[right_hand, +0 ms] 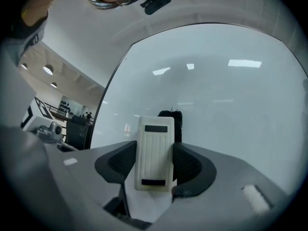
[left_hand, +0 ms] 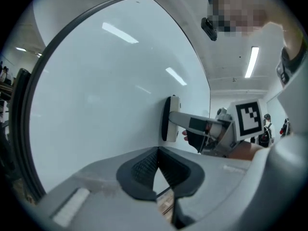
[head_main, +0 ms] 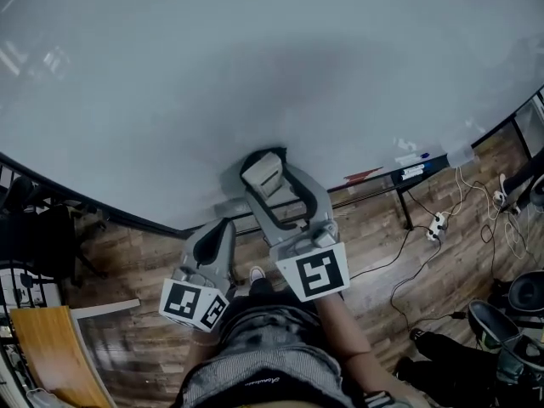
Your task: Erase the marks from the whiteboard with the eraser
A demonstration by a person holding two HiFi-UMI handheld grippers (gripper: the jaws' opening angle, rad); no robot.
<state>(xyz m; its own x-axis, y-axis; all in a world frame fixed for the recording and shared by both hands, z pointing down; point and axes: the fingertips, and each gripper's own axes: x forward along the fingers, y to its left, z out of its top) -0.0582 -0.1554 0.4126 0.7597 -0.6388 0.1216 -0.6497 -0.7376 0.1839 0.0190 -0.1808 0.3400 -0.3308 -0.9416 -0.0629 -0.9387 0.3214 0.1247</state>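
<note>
now, across the big whiteboard (head_main: 255, 75), which looks clean to us, we'd have the right gripper (right_hand: 155, 166), with the left gripper (left_hand: 158, 154) idle below it, jaws pressed together on nothing, sweep evenly, pinching the eraser (right_hand: 154, 148) felt-flat on the board.

No word or number can be read anywhere. The cubes on the left gripper (head_main: 219, 230) and the right gripper (head_main: 265, 177) carry only black-and-white square code patterns, not letters. A small line of script on the person's waistband (head_main: 257, 383) and the labels on the pens (head_main: 414, 170) in the whiteboard (head_main: 255, 58) tray are too small to make out.
</note>
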